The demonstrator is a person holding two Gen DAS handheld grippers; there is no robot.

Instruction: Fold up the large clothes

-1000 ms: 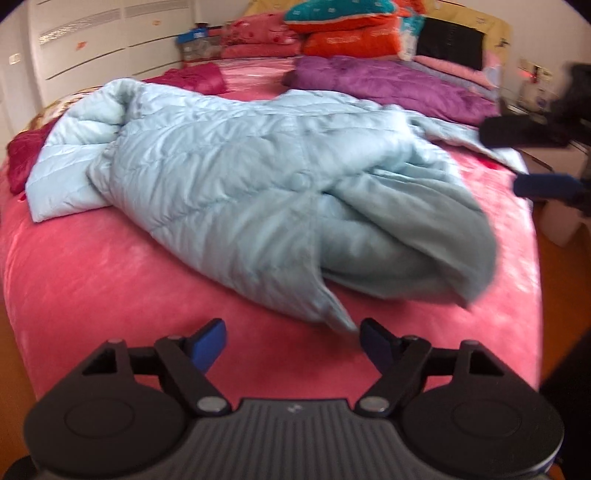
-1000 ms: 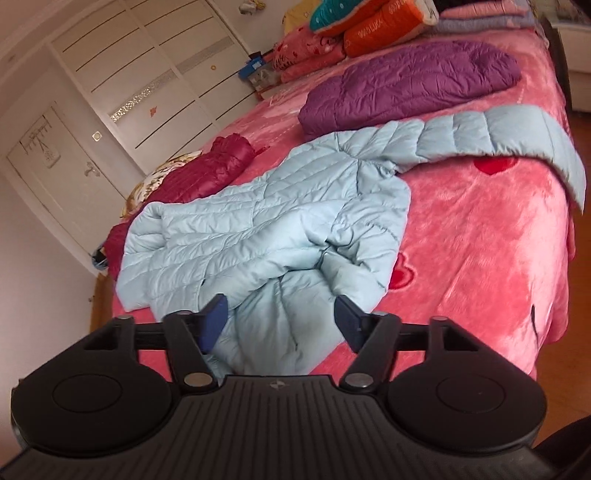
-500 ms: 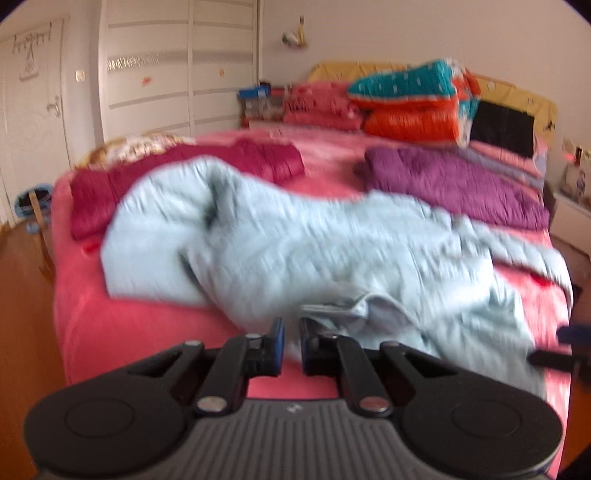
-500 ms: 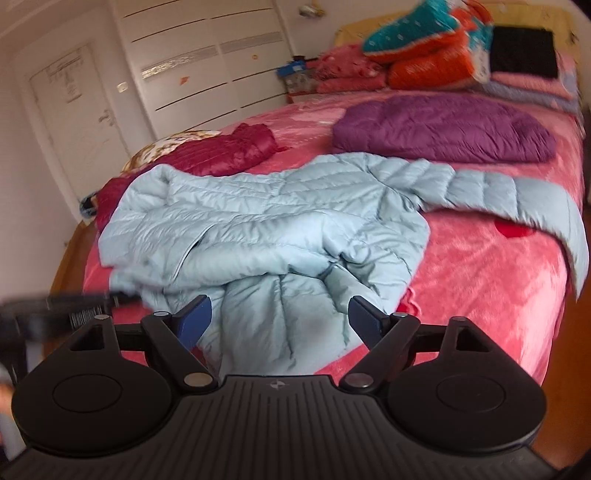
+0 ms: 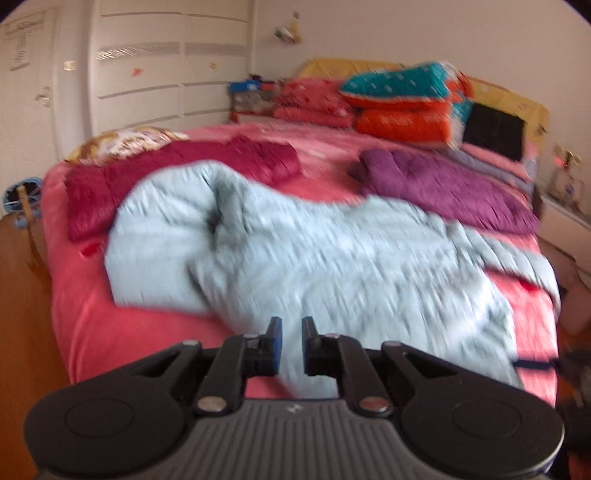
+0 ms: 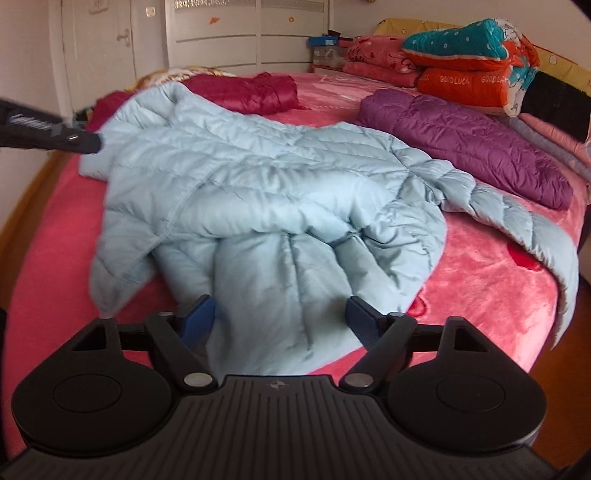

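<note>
A light blue quilted jacket [image 5: 332, 258] [image 6: 258, 192] lies crumpled across the pink bed cover [image 6: 498, 288], with one sleeve trailing off to the right. My left gripper [image 5: 290, 345] is shut on the jacket's near edge, and pale fabric shows in the narrow gap between its fingers. That view is blurred. In the right wrist view the left gripper [image 6: 96, 142] reaches in from the left with its tip at the jacket's left edge. My right gripper [image 6: 280, 317] is wide, its jaws closing, and the jacket's near fold lies between the fingers without the pads pressing on it.
A purple jacket [image 6: 461, 147] lies at the back right and a dark red one [image 6: 251, 92] at the back left. Stacked pillows and quilts [image 6: 472, 62] stand at the headboard. White wardrobe doors [image 6: 240, 33] are behind, with wooden floor [image 5: 22, 295] to the left.
The left gripper went from open to shut at the jacket's near edge and rose with it. The right gripper rolled level and moved closer over the jacket's near fold.
</note>
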